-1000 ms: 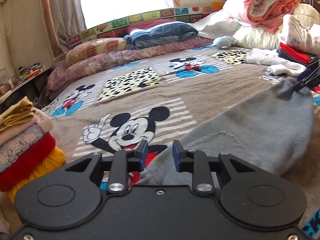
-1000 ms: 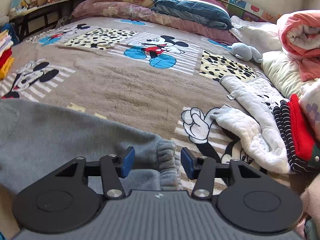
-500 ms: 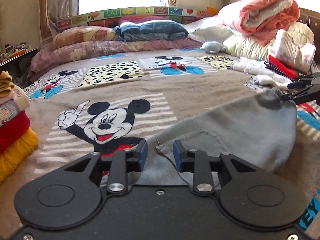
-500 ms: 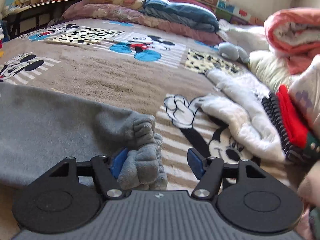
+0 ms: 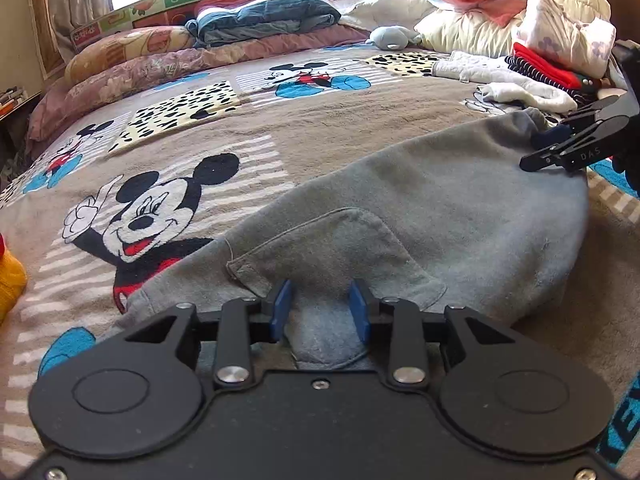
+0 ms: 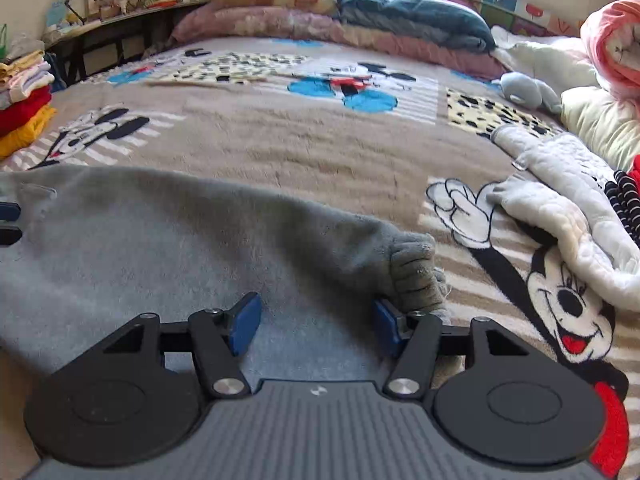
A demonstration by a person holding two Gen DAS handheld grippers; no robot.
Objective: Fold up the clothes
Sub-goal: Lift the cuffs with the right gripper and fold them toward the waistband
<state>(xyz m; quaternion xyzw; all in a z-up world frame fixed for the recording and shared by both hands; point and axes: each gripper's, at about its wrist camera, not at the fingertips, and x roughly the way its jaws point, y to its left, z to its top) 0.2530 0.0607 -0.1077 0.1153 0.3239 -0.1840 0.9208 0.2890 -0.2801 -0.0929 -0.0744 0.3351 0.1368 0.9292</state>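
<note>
Grey sweatpants (image 5: 420, 200) lie flat across the cartoon-mouse blanket (image 5: 168, 184), a patch pocket (image 5: 328, 248) facing up. My left gripper (image 5: 320, 312) is open at the pocket end, low on the cloth, with grey fabric lying between its blue pads. In the right wrist view the same sweatpants (image 6: 160, 240) stretch to the left and end in a ribbed cuff (image 6: 416, 276). My right gripper (image 6: 315, 324) is wide open over that leg end, the cuff just beside its right pad. From the left wrist view the right gripper (image 5: 576, 144) shows side-on at the far end.
Folded clothes are stacked (image 6: 24, 96) at the bed's left side. A white garment (image 6: 560, 208) and striped and red clothes (image 5: 548, 72) lie loose on the right. Pillows, a blue blanket (image 5: 264, 20), a grey plush toy (image 5: 390, 36) and bundled bedding fill the head end.
The left gripper moved forward onto the pocket end of the sweatpants. The right gripper spread wider and the bunched cuff between its pads now lies just ahead of its right pad.
</note>
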